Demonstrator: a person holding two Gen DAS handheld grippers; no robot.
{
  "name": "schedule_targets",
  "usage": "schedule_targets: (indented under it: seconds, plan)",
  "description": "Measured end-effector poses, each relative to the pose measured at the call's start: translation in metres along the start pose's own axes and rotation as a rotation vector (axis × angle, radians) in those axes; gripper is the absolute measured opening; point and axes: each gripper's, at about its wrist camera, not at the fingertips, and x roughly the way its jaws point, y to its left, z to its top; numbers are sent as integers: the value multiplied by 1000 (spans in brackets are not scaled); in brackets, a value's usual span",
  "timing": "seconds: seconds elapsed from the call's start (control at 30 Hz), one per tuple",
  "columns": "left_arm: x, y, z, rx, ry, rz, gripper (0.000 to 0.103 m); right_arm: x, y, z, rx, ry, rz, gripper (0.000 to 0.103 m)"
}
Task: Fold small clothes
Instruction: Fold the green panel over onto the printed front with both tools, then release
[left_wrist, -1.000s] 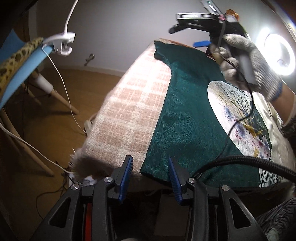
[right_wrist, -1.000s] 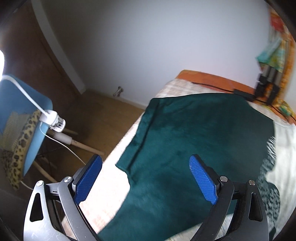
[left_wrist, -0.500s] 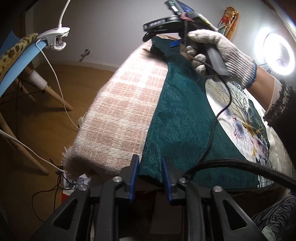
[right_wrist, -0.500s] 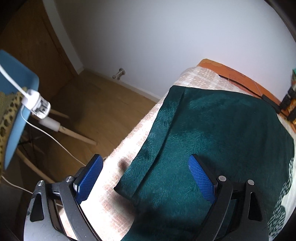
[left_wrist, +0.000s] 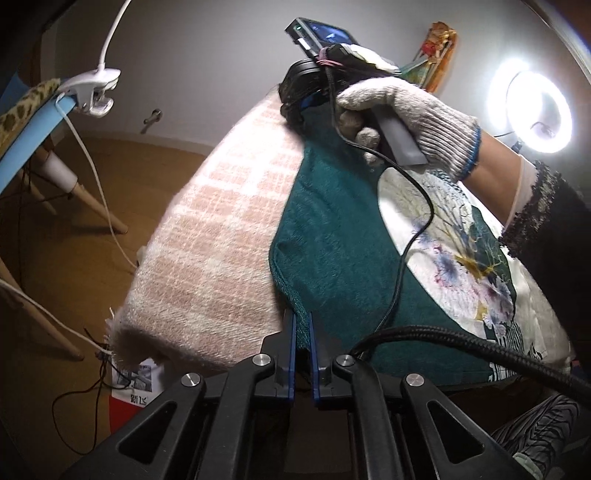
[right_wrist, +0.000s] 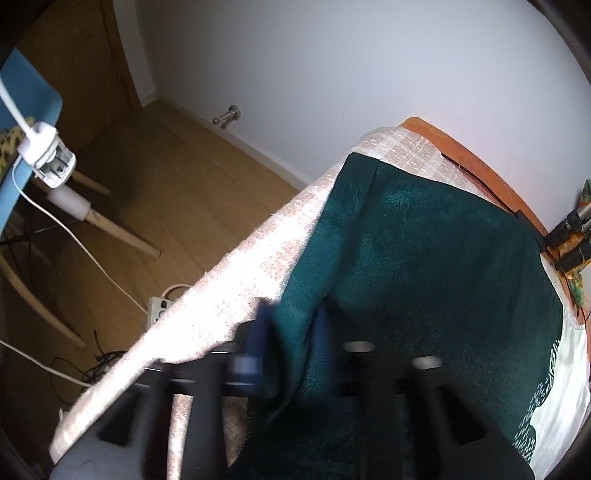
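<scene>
A dark green shirt (left_wrist: 332, 240) with a round white flower print (left_wrist: 443, 240) lies flat on a pink checked blanket (left_wrist: 221, 240). My left gripper (left_wrist: 302, 321) is shut on the shirt's near left corner at the blanket's front edge. At the far left edge of the shirt, a gloved hand (left_wrist: 406, 110) holds my right gripper (left_wrist: 291, 110). The right wrist view is blurred. There the right gripper (right_wrist: 291, 321) has its jaws closing, with a fold of the green shirt (right_wrist: 424, 258) pinched between the blue pads.
The blanket (right_wrist: 240, 295) drops off to a wooden floor (right_wrist: 166, 192) on the left. A blue chair (left_wrist: 26, 147) with a clip lamp (left_wrist: 92, 92), white cords and a power strip (right_wrist: 159, 306) stand there. A ring light (left_wrist: 532, 110) glows at right. A black cable (left_wrist: 402, 266) crosses the shirt.
Both grippers went from open to closed on the shirt's left edge. The right gripper came down from above the shirt to its far left edge. The left stayed at the near corner.
</scene>
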Motion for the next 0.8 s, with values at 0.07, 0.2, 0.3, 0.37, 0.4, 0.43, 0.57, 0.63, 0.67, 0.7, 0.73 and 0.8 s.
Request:
schedule_targets:
  seconds: [0.07, 0.2, 0.3, 0.37, 0.4, 0.43, 0.57, 0.63, 0.67, 0.7, 0.73, 0.8]
  plan:
    - [-3, -7, 1, 26, -16, -3, 2, -2, -8, 0, 26, -1, 24, 5]
    - [-10, -20, 2, 80, -44, -11, 2, -15, -32, -6, 133, -46, 102, 4]
    - [-14, -32, 1, 114, -60, -22, 2, -23, -53, -11, 212, -74, 137, 4]
    - [-17, -41, 1, 136, -69, -31, 2, -32, -73, -19, 269, -104, 162, 3]
    - [-18, -47, 1, 153, -73, -40, 2, -37, -80, -23, 297, -118, 169, 3]
    - [-19, -52, 0, 168, -76, -47, 2, -41, -89, -28, 323, -128, 175, 3]
    - [-22, -80, -4, 259, -84, -75, 2, -59, -124, -57, 448, -174, 192, 3]
    - [-20, -95, -8, 302, -75, -88, 2, -70, -142, -78, 503, -199, 194, 3]
    - [-17, -103, -10, 323, -62, -99, 2, -72, -150, -84, 527, -206, 193, 3]
    - [-13, -110, -12, 339, -49, -108, 2, -76, -163, -98, 568, -212, 198, 3]
    - [-9, -118, -15, 360, -32, -119, 2, -76, -173, -108, 599, -214, 206, 3]
    - [-2, -130, -17, 395, -7, -128, 2, -78, -192, -126, 643, -206, 209, 4]
